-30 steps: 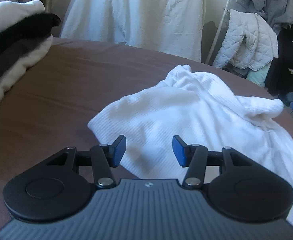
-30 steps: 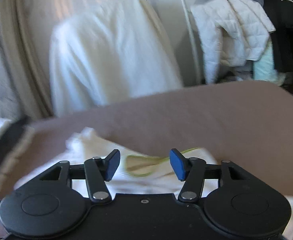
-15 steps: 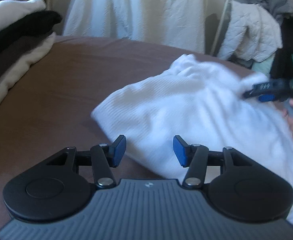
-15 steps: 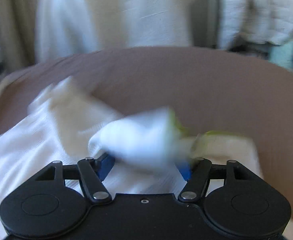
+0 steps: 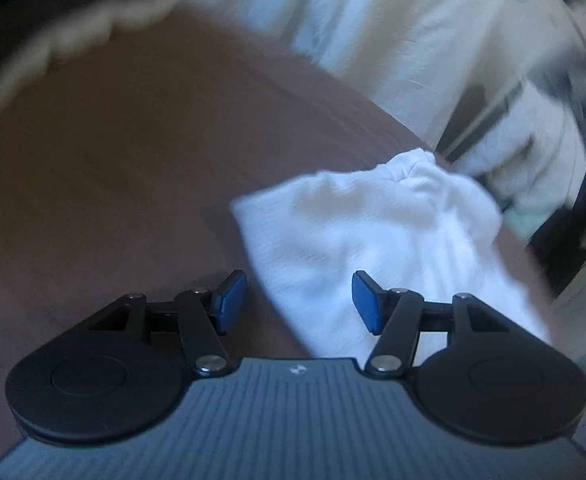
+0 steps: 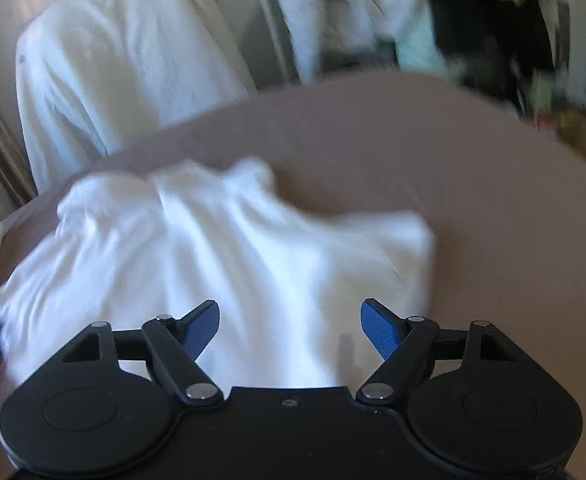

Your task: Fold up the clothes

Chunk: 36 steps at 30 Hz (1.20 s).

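White garment (image 5: 373, 236): crumpled on brown surface (image 5: 113, 168). Left gripper (image 5: 299, 300): fingers spread wide, holding nothing, over garment's edge. Right gripper (image 6: 290, 326): fingers wide apart, empty, above the garment (image 6: 213, 256).

Dim daylight, heavy motion blur, fisheye-warped edges, dark corner vignetting

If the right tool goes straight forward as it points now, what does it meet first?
Most likely the white garment on the brown surface: it lies directly ahead of the open right tool. Blur leaves depth unclear.
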### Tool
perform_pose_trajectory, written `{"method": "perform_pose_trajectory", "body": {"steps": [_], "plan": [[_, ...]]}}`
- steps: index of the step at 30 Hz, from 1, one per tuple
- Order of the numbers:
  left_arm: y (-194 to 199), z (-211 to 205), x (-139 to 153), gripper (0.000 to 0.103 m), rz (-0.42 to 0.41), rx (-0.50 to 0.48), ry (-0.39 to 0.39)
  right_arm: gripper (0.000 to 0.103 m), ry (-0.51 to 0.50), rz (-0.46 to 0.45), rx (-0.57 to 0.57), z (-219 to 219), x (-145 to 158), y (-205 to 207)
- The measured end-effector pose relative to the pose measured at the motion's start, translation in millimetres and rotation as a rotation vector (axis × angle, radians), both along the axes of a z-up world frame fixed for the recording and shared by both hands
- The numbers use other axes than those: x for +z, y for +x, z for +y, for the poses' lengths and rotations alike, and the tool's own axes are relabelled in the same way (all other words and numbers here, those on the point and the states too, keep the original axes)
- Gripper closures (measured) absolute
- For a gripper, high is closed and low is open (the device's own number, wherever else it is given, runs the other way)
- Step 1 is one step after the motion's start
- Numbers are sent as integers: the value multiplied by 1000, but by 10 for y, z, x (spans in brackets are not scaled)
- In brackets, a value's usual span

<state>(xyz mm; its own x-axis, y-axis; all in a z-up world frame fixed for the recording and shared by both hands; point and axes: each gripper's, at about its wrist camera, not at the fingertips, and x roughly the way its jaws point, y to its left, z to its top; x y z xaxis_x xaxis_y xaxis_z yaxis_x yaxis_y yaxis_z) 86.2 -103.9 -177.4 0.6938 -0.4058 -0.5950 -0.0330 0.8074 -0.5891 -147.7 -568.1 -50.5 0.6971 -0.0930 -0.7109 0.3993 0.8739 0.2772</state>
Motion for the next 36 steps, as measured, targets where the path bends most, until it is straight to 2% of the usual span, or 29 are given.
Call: {"method": "perform_pose_trajectory", "body": {"steps": [2,4,5,6,7,8,9,10,11,13,16,18,19,21,22,23,25,26,28,30,31,34,36], "plan": [[135,-89,-7,33,24,-20,4,16,83,46,-4,-107,-180,-224],[277,-169,-6,24,33,-25,24,15,158,47,-43,-193,-350,-291],[350,-213,-1,22,35,-24,33,13,201,34,-70,-234,-432,-285],[422,-263,9,23,37,-22,39,3,242,11,-83,-275,-519,-242],[495,-314,19,27,40,-19,44,0,281,-22,-82,-317,-611,-158],[568,-364,29,39,42,-17,50,0,284,-61,-84,-354,-681,-48],[642,-464,69,84,37,-36,102,0,248,-107,-89,-387,-727,91],[688,-606,149,89,19,-66,201,0,190,-132,-92,-388,-740,238],[660,-667,246,90,-12,-62,249,4,110,-133,-93,-355,-714,392],[507,-635,468,92,-88,-11,255,91,-7,-116,-78,-285,-589,622],[281,-528,703,93,-174,51,260,94,-95,-242,-38,-188,-188,500],[234,-464,605,93,-143,53,277,94,-149,-294,-32,-185,6,311],[277,-442,436,93,-84,46,263,94,-158,-290,-28,-228,29,269],[354,-384,69,90,33,39,192,94,-103,-184,-22,-434,-184,381],[345,-354,-44,88,45,47,164,91,-58,-123,-27,-538,-328,453],[295,-341,-54,86,16,57,161,88,-11,-78,-47,-603,-456,499],[221,-343,-12,77,-11,51,188,79,49,-50,-98,-639,-599,514],[195,-311,15,75,-15,50,187,72,57,-66,-115,-599,-587,468],[167,-199,39,64,-19,50,149,38,73,-71,-130,-507,-533,303],[171,-35,-10,56,-10,60,84,26,112,-57,-106,-431,-493,87],[190,37,-32,55,1,68,57,23,155,-48,-84,-403,-494,-24],[271,210,-69,51,36,85,-13,22,381,-8,20,-302,-592,-354],[292,258,-69,50,48,66,-41,20,476,17,87,-161,-652,-539]]}}
